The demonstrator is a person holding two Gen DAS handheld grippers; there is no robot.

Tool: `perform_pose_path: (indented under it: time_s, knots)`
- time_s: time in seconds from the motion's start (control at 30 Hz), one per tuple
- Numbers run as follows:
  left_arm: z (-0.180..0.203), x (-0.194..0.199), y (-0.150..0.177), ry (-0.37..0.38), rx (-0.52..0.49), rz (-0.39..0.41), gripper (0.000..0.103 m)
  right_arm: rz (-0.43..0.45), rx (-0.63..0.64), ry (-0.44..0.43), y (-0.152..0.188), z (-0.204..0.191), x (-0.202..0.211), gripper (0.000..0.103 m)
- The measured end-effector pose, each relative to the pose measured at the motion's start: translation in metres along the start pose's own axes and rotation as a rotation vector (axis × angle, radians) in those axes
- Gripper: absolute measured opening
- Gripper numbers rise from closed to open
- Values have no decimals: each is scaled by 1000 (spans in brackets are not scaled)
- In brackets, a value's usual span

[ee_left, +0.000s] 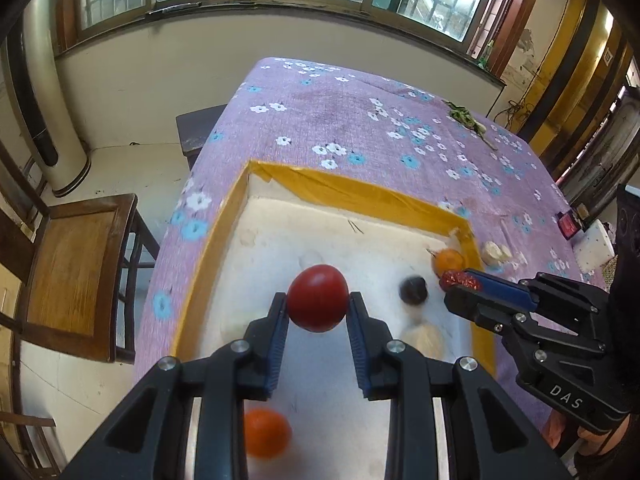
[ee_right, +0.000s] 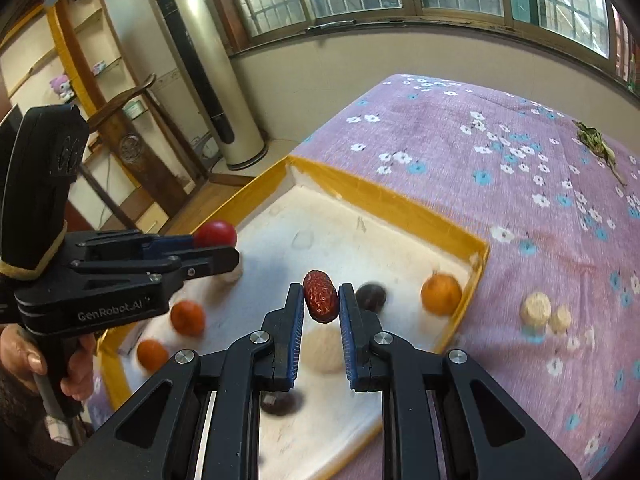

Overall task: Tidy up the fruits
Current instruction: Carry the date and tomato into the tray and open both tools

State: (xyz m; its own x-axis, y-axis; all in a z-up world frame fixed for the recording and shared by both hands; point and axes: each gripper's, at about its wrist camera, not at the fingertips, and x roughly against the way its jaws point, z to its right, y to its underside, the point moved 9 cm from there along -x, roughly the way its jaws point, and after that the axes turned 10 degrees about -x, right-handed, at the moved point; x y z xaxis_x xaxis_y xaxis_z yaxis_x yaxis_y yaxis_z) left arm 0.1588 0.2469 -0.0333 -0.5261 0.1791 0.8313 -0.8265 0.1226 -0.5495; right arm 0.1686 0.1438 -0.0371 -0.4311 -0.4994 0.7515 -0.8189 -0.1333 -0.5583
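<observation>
At frame center, the left gripper (ee_left: pixel 318 307) clamps a tomato (ee_left: pixel 318 298) above the yellow-rimmed tray (ee_left: pixel 352 190). The right gripper (ee_right: pixel 320 300) pinches a red date (ee_right: pixel 321 297) over the tray's middle, oranges (ee_right: pixel 441 294) near its right edge.

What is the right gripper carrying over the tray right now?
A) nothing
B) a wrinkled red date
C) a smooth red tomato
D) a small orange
B: in the right wrist view the right gripper is shut on a wrinkled red date, pinched between its blue-padded fingers above the yellow-rimmed tray; the smooth red tomato sits in the left gripper instead.
</observation>
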Motion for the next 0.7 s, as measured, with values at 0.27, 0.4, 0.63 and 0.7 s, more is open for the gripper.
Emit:
perform_pose_path:
  time_s: [0.27, 0.4, 0.63, 0.7]
  knots:
    - [-19, -42, -15, -8, 12, -63, 32, -51, -53, 27, -26, 17, -56, 17]
    - [-22, -52, -17, -19, 1, -78, 32, -96, -62, 32, -26, 22, -73, 17]
    - [-22, -58, -22, -53, -35, -81, 32, -143, -14, 69, -25, 22, -81, 17]
    - [-23, -60, -20, -87, -59, -91, 32, -163, -7, 85, -21, 23, -84, 17]
